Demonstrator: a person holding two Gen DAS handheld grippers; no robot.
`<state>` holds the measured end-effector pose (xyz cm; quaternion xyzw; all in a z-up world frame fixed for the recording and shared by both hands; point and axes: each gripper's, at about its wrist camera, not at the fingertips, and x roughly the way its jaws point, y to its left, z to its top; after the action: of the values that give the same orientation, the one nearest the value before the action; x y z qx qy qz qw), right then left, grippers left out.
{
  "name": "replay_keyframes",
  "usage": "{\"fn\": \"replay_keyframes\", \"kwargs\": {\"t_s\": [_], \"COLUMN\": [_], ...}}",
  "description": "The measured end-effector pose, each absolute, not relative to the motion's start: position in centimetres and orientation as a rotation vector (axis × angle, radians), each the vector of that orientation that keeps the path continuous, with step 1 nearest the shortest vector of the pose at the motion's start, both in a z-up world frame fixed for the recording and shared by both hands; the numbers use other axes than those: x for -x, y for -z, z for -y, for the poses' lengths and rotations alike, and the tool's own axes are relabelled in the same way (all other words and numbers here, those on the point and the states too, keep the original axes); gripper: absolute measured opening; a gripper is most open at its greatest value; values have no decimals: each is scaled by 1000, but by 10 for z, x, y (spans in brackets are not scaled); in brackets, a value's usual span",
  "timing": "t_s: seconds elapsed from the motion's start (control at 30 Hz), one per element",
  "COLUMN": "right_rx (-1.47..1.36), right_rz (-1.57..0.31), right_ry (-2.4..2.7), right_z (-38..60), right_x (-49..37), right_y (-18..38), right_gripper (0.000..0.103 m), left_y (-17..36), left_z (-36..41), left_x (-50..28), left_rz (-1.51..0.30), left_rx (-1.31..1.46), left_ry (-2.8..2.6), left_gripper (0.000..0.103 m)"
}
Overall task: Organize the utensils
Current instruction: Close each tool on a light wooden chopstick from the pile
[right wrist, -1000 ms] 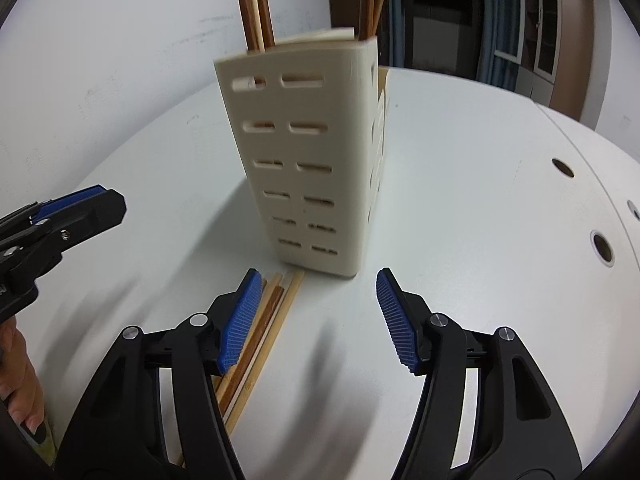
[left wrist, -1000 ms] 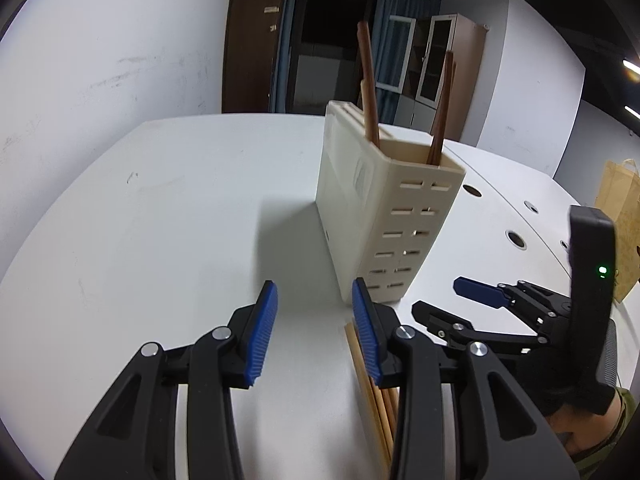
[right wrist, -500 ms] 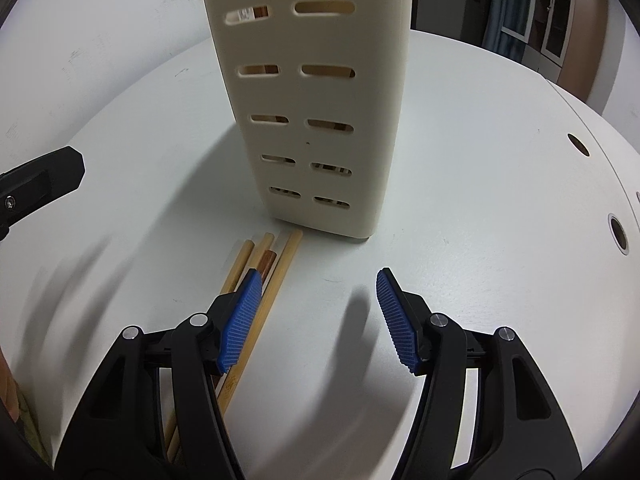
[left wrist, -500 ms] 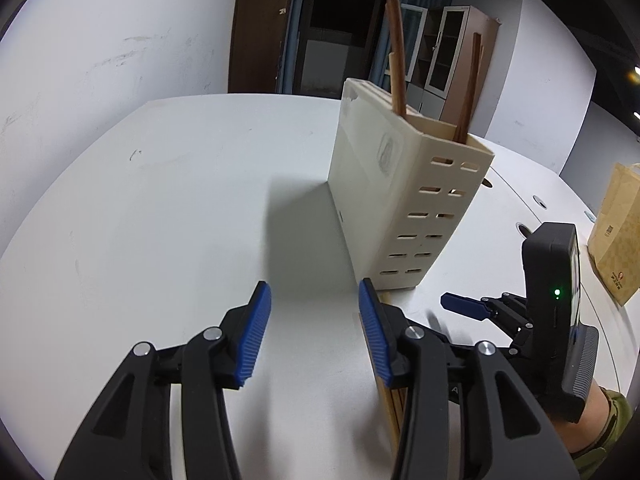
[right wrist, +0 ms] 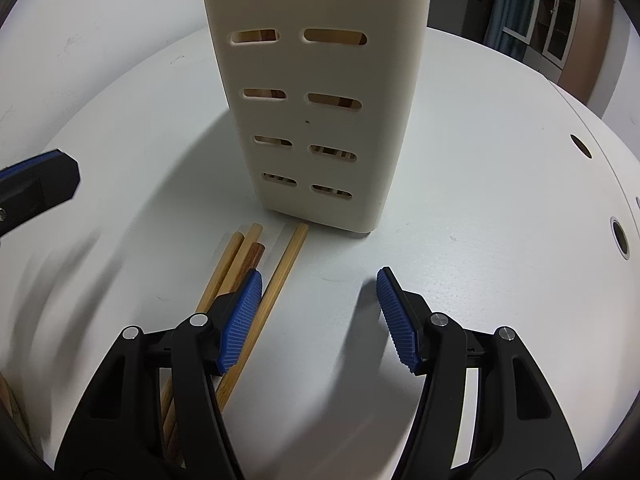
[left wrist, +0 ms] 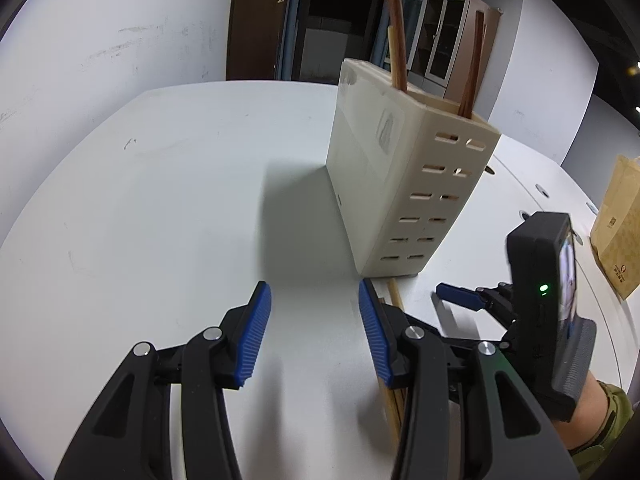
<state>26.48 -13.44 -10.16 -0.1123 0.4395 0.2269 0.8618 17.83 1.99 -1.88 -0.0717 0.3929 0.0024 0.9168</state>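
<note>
Chopsticks (right wrist: pixel 280 268) flat on table (right wrist: pixel 480 200), under left pad of right gripper (right wrist: pixel 318 316) (jaws spread, empty); holder (right wrist: pixel 320 92) just beyond

Holder on table, sticks at its foot
Holder (right wrist: pixel 320 92) stood on table (right wrist: pixel 480 200); four sticks (right wrist: pixel 280 272) lay before it, two sticks (left wrist: pixel 394 32) upright inside.

My right gripper (right wrist: pixel 318 312) has dropped closer to the chopsticks (right wrist: pixel 280 268) lying before the cream holder (right wrist: pixel 316 92). My left gripper (left wrist: pixel 314 332) has just spread its empty jaws wider.
</note>
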Motion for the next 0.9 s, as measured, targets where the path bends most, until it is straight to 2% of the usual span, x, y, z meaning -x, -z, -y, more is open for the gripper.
{"fn": "replay_keyframes", "kwargs": {"t_s": [0.13,0.23,0.3,0.4,0.6,0.9], "right_rx": [243,243,237,219,194,184], "right_rz": [-911,-902,-902,-908,-924,-931], "right_ry": [-473,-486,-488,-500,-518,-532], "right_z": [137,140,146,150,159,167], "right_x": [-259,-254,-255,-252,-253,-260], "right_y": [100,100,99,98,94,92], "right_gripper": [42,37,29,23,17,16], "left_y": [28,37,42,51,67,84], "left_z": [-17,-12,-10,-4,11,24], "left_x": [-183,-188,-190,-194,-199,-205], "left_rz": [-839,-866,-884,-913,-957,-991], "left_rx": [135,121,122,113,69,26], "left_ry": [1,4,11,21,41,40], "left_gripper": [45,45,45,45,45,45]}}
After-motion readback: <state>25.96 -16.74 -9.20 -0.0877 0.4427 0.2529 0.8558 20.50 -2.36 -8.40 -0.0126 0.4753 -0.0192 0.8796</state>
